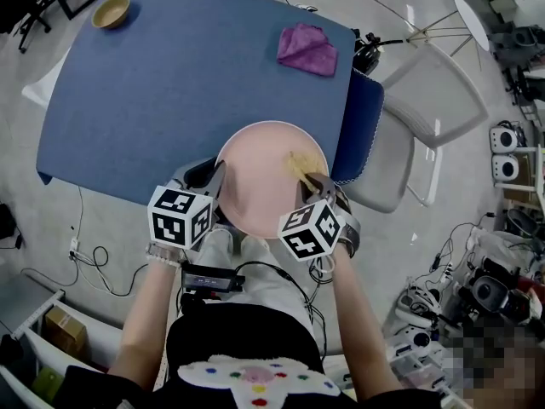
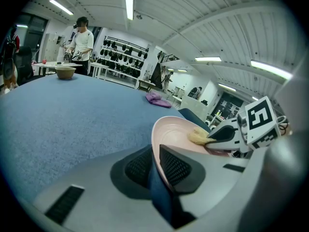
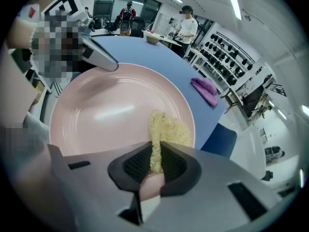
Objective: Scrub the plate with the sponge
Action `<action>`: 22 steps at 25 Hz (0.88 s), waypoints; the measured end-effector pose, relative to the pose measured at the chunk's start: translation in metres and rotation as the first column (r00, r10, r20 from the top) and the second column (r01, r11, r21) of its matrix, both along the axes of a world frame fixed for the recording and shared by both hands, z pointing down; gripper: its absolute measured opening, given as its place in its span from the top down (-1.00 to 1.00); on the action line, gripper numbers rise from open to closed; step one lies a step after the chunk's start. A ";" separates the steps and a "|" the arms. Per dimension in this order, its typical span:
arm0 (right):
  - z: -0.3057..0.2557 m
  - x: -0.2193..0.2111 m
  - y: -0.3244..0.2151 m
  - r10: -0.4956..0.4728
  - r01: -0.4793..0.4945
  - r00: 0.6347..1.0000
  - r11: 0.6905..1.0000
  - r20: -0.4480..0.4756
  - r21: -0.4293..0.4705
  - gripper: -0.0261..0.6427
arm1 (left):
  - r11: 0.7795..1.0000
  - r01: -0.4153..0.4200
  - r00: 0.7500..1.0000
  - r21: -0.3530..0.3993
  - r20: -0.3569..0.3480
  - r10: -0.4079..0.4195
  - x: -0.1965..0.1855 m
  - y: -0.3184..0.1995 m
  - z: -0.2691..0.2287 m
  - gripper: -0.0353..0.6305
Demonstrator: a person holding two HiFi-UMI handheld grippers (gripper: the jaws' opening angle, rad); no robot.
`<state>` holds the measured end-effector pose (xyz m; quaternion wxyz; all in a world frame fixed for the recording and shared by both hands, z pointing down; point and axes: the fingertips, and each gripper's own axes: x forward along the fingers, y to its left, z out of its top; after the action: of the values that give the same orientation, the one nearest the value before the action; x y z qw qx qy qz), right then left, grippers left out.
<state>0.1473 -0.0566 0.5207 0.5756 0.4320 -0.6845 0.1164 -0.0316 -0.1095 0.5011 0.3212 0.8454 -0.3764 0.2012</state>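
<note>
Seen from my head, the plate is at the near edge of the desk, with my left gripper at its left rim and my right gripper at its right. In the left gripper view, my fingers are clamped narrowly on the plate's rim. In the right gripper view, my fingers pinch the sponge, which lies against the plate's inner right side.

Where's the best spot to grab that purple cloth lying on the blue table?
Probably pinch the purple cloth at its bunched-up middle fold, coming straight down from above. It lies crumpled and low on the flat table, so its edges hug the surface and give little to catch, while the raised wrinkles stick up and are easy to pinch.
</note>
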 end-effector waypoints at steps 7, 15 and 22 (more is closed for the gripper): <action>-0.002 -0.008 0.032 -0.041 0.042 0.999 0.996 0.018 -0.085 0.79 | 1.000 0.001 1.000 -0.001 -0.002 -0.001 0.000 0.001 -0.001 0.73; -0.003 -0.028 0.069 -0.147 0.159 0.986 0.968 0.078 -0.192 0.79 | 1.000 0.003 1.000 0.000 0.000 -0.003 0.002 0.001 -0.001 0.73; -0.007 -0.058 0.093 -0.254 0.289 0.954 0.922 0.159 -0.259 0.79 | 1.000 0.015 1.000 0.003 0.003 -0.015 0.001 0.001 -0.001 0.73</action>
<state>0.0895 0.0362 0.5137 0.5981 0.2394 -0.7486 0.1569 -0.0308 -0.1085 0.4996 0.3208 0.8427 -0.3836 0.1994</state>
